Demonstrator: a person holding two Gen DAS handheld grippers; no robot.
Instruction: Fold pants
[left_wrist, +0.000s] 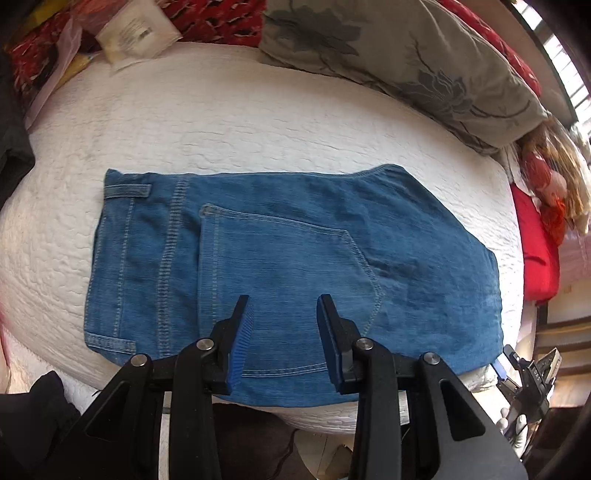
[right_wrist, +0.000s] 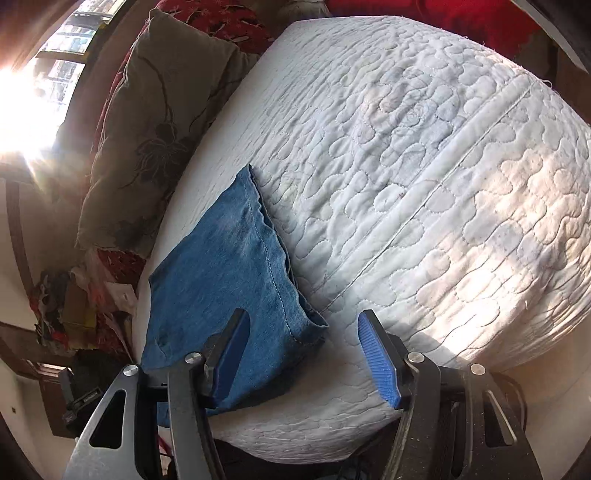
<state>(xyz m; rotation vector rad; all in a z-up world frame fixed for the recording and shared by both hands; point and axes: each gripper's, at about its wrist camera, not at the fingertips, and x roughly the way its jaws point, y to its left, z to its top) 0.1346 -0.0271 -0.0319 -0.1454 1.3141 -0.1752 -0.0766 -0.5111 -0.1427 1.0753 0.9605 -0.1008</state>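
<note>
Two grippers (left_wrist: 282, 314) (right_wrist: 302, 332) open above one folded pants (left_wrist: 288, 258).

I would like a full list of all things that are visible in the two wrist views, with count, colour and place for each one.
pants: one, blue denim, folded flat on the near part of the bed, back pocket up.
quilt: one, white, covering the bed under the pants.
pillow: one, grey-beige with dark flower print, at the far edge of the bed.
red patterned fabric: red with white, behind the pillow; count unclear.
white packet: one, far left corner of the bed.
red cloth: one, off the right side of the bed.
left gripper: one, black with blue pads, open above the pants.
right gripper: one, black with blue pads, open, over the pants' corner, not gripping it.
</note>
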